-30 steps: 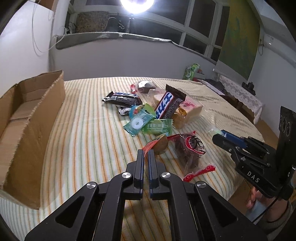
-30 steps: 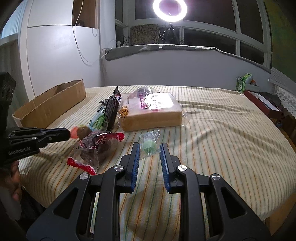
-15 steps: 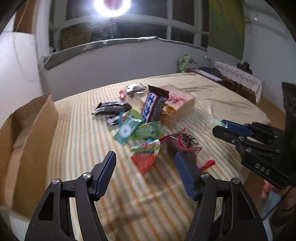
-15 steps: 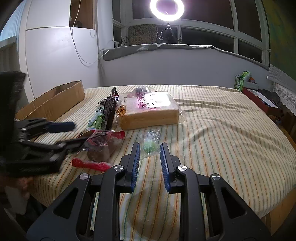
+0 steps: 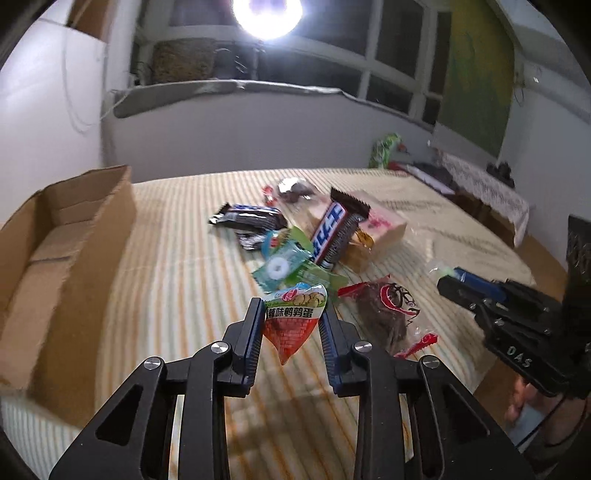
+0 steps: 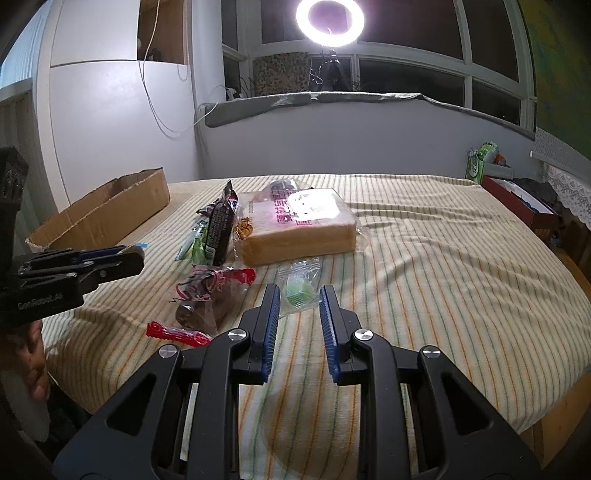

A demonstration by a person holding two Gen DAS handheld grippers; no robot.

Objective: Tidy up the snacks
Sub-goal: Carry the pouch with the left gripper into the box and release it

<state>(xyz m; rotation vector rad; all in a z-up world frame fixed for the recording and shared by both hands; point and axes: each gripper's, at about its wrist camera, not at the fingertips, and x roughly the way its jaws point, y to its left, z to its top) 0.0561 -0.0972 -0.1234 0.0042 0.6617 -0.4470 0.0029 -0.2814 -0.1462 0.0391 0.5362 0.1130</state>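
Note:
My left gripper (image 5: 291, 314) is shut on a red and green snack packet (image 5: 293, 319) and holds it above the striped cloth. Behind it lies a pile of snacks: a Snickers bar (image 5: 334, 236), a green mint packet (image 5: 280, 267), a dark chocolate bar (image 5: 247, 219), a bread loaf (image 5: 376, 229) and a dark date packet (image 5: 384, 314). The cardboard box (image 5: 62, 258) stands at the left. My right gripper (image 6: 298, 306) is open, with a clear packet of green candy (image 6: 299, 290) on the cloth between its fingertips. The bread loaf (image 6: 299, 229) lies beyond.
The striped cloth (image 6: 443, 266) covers a table whose front edge is near both grippers. A red candy stick (image 6: 177, 332) lies near the front edge. A red box (image 6: 524, 199) and a green packet (image 6: 480, 164) sit at the far right. A ring light (image 6: 330, 22) shines behind.
My left gripper went from shut to wide open, then closed on the red and green packet and lifted it. My right gripper has barely moved.

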